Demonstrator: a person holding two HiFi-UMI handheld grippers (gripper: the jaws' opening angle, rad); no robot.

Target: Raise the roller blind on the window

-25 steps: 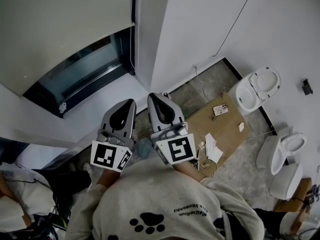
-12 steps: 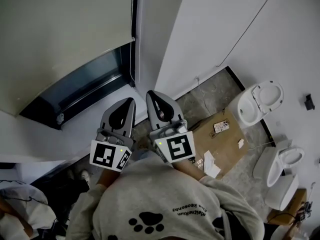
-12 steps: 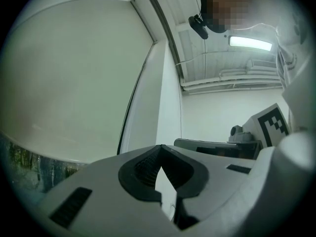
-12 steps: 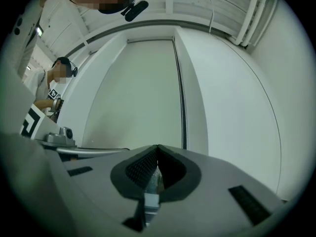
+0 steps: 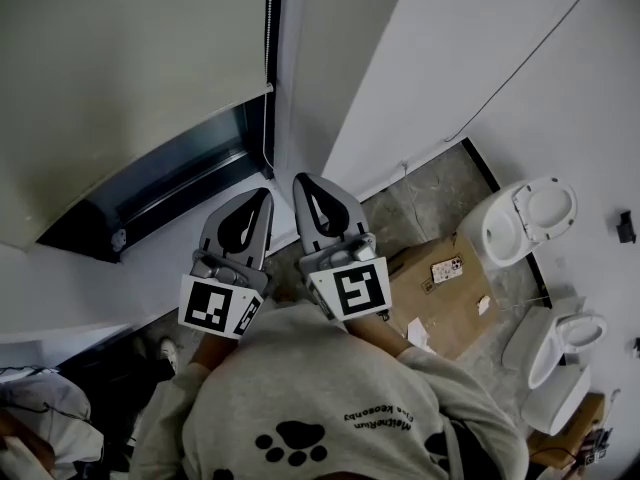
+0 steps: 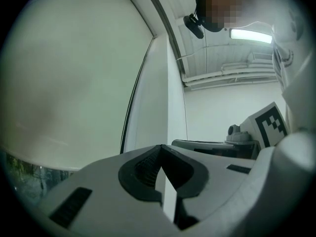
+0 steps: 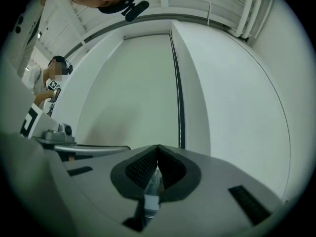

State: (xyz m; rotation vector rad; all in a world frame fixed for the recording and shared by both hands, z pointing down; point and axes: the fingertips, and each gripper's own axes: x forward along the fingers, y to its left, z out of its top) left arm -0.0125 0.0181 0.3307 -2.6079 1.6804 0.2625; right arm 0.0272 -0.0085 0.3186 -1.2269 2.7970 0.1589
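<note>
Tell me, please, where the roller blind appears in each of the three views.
Head view: the roller blind fills the upper left, and its bottom edge slants above the window glass.
Left gripper view: the roller blind covers the left half.
Right gripper view: the roller blind stands in the centre, above the fingers.
Shared landmark: the dark strip along the blind's right edge.

I see a cream roller blind (image 5: pixel 120 68), a dark window frame (image 5: pixel 150 208), a white toilet (image 5: pixel 525 213), brown cardboard (image 5: pixel 430 308) and a mottled grey floor (image 5: pixel 430 193).
</note>
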